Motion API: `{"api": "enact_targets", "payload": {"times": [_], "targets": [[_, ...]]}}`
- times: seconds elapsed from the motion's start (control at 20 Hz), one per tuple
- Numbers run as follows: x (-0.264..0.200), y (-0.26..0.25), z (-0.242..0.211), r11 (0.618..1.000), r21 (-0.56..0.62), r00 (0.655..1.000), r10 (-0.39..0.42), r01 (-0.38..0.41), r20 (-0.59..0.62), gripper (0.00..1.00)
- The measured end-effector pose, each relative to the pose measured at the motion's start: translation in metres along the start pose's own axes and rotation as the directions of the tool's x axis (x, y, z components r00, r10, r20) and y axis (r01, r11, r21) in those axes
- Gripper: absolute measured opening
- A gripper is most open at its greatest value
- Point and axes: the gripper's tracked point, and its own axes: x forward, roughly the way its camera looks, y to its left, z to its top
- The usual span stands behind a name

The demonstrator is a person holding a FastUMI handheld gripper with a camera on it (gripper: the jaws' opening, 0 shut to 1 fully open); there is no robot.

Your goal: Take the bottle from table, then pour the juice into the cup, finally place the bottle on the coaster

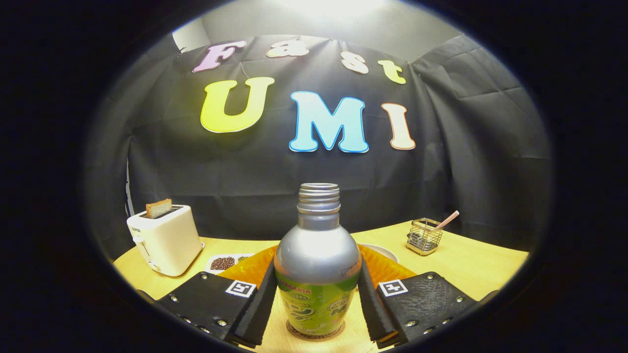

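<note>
Behind, table point(471, 267) lies open; tool point(316, 299) pinches upright bottle point(317, 264), base on coaster point(314, 334).

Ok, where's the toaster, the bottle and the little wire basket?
White toaster point(169, 240), gripper view: its front side.
Silver-topped green bottle point(318, 255), gripper view: its shoulder, between the tongs.
Wire basket point(424, 237), gripper view: its mesh wall.

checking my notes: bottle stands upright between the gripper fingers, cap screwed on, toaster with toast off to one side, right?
Not quite: the gripper view shows the bottle uncapped, its threaded neck open. The rest holds: it stands upright between the fingers of the gripper, and the toaster with toast sits off to one side.
</note>
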Motion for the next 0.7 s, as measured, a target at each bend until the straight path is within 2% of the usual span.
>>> {"api": "enact_targets", "payload": {"times": [0.35,0.7], "targets": [[0.016,0.0,-0.029,0.999,-0.053,0.999,-0.007,0.005,-0.038,0.77],[0.025,0.009,-0.053,1.0,-0.021,0.998,0.019,-0.02,-0.058,0.77]]}}
